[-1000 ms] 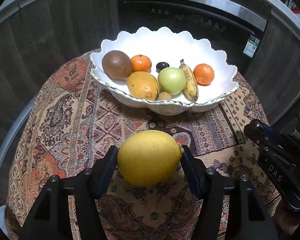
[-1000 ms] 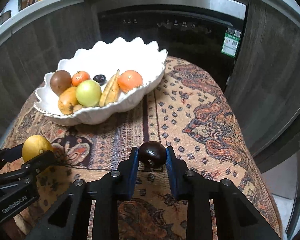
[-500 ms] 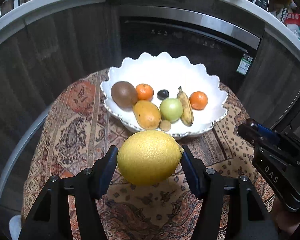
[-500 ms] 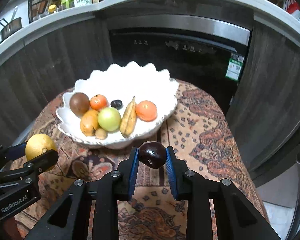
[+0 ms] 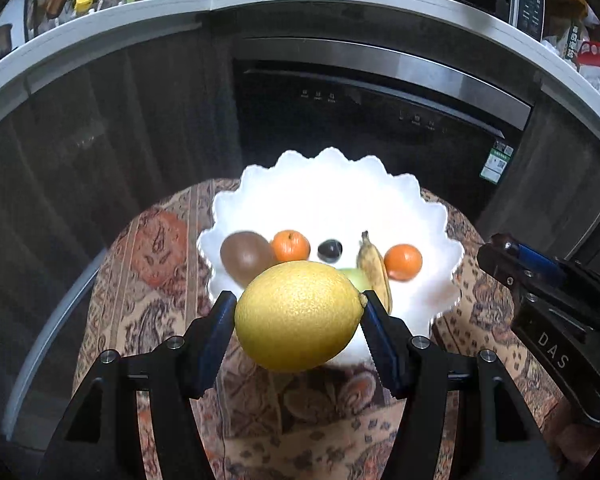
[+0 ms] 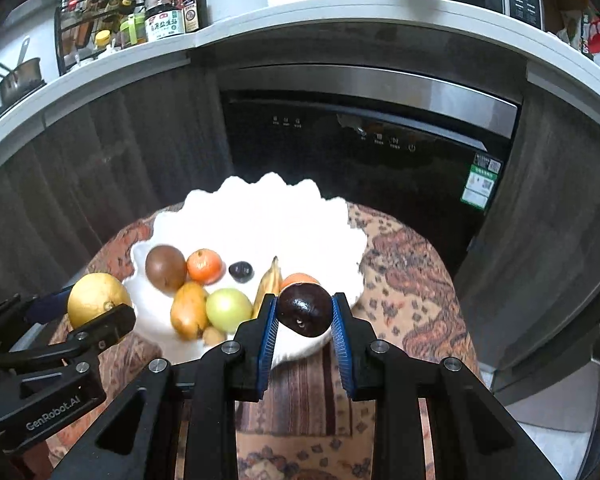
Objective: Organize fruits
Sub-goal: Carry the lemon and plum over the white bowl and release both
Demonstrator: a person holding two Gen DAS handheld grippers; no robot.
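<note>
My left gripper (image 5: 298, 320) is shut on a yellow lemon (image 5: 298, 316) and holds it in the air over the near rim of the white scalloped bowl (image 5: 332, 200). My right gripper (image 6: 304, 316) is shut on a dark purple plum (image 6: 305, 310), held above the bowl's (image 6: 260, 208) near right rim. In the bowl lie a brown kiwi (image 6: 166, 268), two tangerines (image 6: 205, 266), a small dark plum (image 6: 241, 270), a banana (image 6: 269, 284), a green apple (image 6: 228, 309) and a mango (image 6: 188, 312). The lemon also shows at the left of the right wrist view (image 6: 94, 300).
The bowl stands on a small round table with a patterned cloth (image 5: 148, 280). Behind it are dark cabinets and a built-in dishwasher (image 5: 360, 120) under a white counter (image 6: 100, 68) with bottles and a pot. The floor shows at the right (image 6: 548, 440).
Both grippers have risen from the tablecloth with their fruit and moved forward toward the bowl; the lemon and plum now overlap the bowl's near rim in view.
</note>
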